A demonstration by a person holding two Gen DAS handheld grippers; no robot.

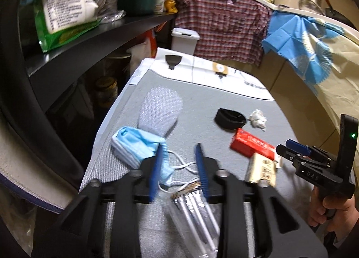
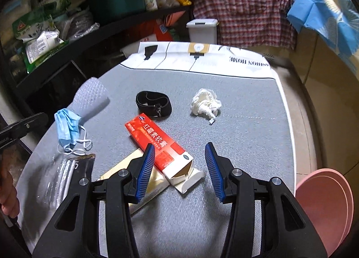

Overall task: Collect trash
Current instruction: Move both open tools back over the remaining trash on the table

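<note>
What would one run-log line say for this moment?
left gripper: open, over mask | right gripper: open, over red box | tissue untouched

A grey woven mat (image 2: 235, 123) covers the worktop; at its twelve o'clock edge lies a white printed cloth (image 2: 179, 58) with black lamp drawings and lettering; beyond that, at twelve o'clock, stands a small white lidded bin (image 2: 202, 31); behind the bin hangs a red plaid shirt (image 2: 242, 11); at two o'clock a blue patterned cloth (image 2: 325, 11) drapes over a pale counter edge; at ten o'clock a dark shelf (image 2: 94, 31) holds a green storage box (image 2: 119, 0) with a white lid and green-and-white packets (image 2: 38, 40); at four o'clock, just off the mat, sits a pink round object (image 2: 323, 208), cut off by the frame.
</note>
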